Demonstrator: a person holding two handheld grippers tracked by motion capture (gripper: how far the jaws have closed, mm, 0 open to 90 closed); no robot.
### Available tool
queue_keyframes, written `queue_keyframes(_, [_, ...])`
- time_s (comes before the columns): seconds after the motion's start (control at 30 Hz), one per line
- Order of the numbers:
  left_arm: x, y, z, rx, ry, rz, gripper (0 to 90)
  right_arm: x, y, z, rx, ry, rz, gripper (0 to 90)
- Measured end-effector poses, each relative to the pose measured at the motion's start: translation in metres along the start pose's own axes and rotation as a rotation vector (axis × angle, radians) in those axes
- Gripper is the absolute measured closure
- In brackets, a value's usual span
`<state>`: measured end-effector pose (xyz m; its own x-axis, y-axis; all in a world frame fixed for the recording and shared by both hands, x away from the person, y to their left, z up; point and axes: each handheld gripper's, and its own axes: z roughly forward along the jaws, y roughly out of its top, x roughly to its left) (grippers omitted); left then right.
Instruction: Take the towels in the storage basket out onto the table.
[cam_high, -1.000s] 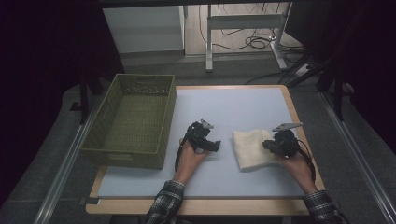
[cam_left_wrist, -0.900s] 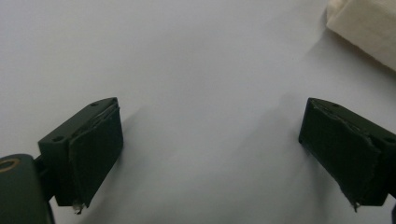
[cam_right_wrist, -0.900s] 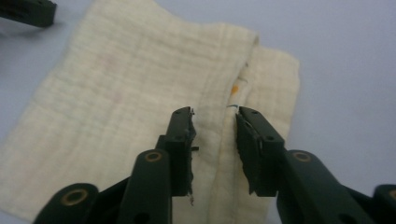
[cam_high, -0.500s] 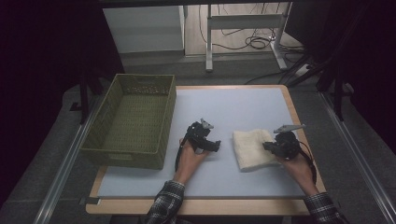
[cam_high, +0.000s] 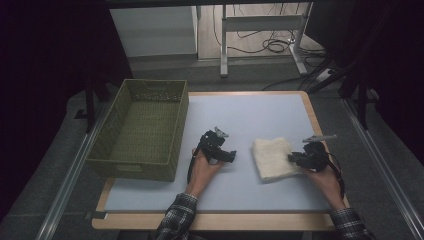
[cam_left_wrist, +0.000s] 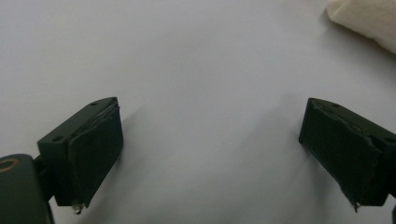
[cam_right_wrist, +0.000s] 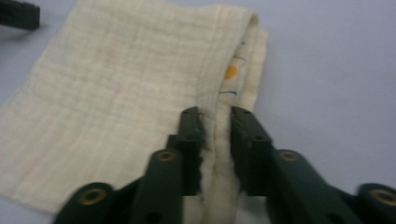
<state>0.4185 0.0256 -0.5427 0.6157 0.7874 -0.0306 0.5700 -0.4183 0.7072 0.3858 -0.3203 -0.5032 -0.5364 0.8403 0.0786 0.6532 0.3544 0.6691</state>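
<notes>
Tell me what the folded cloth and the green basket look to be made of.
The folded cloth: soft cream woven fabric, likely cotton gauze; a fine grid weave and limp layered edges show, matte. The green basket: probably moulded plastic in a woven pattern; olive, stiff straight walls with regular perforations, though real wicker can't be ruled out.

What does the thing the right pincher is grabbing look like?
Find the pale blue table with the green basket at its left. Toward the right lies a folded cream cloth, soft and woven. The right gripper pinches its folded edge, where a small orange dot peeks out.
</notes>
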Motion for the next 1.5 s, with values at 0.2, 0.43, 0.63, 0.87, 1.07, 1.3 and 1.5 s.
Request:
queue_keyframes(0.2, [-0.008,0.017,-0.001,0.010,-0.014,0.007,8.9,0.006,-0.002,-0.027,-0.039,-0.029,-0.037,56.4])
queue_keyframes(0.43, [-0.042,0.064,0.001,-0.063,-0.114,0.046,13.5,0.005,-0.022,-0.034,-0.041,-0.050,-0.031,49.4])
queue_keyframes(0.63, [-0.052,0.067,0.034,0.026,-0.068,0.065,23.4,0.001,-0.033,-0.021,-0.029,-0.042,0.001,46.7])
queue_keyframes(0.87, [-0.046,0.057,0.041,0.026,-0.103,0.037,25.7,0.004,-0.038,-0.016,-0.046,-0.032,-0.005,48.2])
queue_keyframes(1.07, [-0.046,0.060,0.032,0.011,-0.106,0.054,29.1,0.006,-0.036,-0.015,-0.026,0.004,-0.012,59.9])
queue_keyframes(1.3, [-0.041,0.055,0.040,0.014,-0.117,0.033,28.9,0.010,-0.033,-0.014,-0.008,0.017,-0.028,50.6])
queue_keyframes(1.5, [-0.047,0.054,0.037,0.015,-0.126,0.033,42.2,0.014,-0.031,-0.013,0.011,-0.001,-0.030,60.6])
